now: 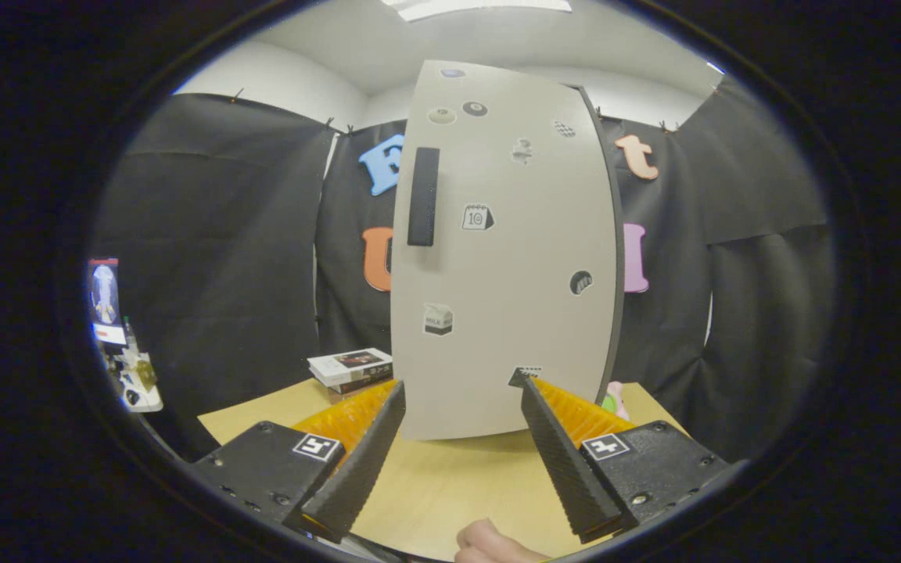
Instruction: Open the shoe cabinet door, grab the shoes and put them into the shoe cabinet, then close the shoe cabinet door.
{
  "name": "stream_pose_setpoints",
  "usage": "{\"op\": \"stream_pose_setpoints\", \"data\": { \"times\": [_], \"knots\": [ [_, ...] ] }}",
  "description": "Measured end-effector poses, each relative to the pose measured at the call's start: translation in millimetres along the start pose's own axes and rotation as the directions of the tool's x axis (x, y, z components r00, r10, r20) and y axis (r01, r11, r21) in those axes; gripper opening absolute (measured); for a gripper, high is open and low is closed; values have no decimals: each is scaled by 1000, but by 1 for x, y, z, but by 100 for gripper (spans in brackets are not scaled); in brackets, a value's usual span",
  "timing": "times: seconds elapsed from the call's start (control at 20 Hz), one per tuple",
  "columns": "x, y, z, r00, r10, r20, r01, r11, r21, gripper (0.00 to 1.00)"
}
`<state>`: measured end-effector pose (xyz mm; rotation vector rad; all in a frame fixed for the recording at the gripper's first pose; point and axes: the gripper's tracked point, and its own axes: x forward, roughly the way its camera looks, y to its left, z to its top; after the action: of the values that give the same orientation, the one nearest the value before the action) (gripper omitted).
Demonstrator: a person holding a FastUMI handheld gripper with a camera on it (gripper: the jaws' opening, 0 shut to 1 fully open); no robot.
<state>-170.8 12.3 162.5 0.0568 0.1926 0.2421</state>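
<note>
The gripper (462, 391) hangs with fingers spread and nothing between them, facing the pale cabinet door (501, 258), which stands on the wooden table (435, 485) just ahead, its black handle (423, 195) near the left edge. Stacked books (350, 367) lie left of it.

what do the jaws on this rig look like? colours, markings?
The gripper has two long black fingers that taper to a point, with finely ribbed inner faces. Orange ribbed pieces back each finger. Each sits on a black block with screws, topped by a small square black-and-white marker. The jaws stand apart, nothing between them, ahead of a grey door. A bare fingertip shows below.
</note>
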Motion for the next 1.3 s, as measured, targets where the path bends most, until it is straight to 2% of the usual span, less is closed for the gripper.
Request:
{"op": "stream_pose_setpoints", "data": {
  "times": [0.3, 0.7, 1.0, 1.3],
  "knots": [
    [-17, -8, 5, 999, -32, 13, 31, 999, 27, 97],
    [-28, -20, 14, 998, -35, 44, 32, 996, 86, 97],
    [-29, -52, 22, 993, -94, 66, 84, 985, 148, 97],
    [-28, -71, 18, 993, -96, 74, 78, 974, 215, 97]
  ]
}}
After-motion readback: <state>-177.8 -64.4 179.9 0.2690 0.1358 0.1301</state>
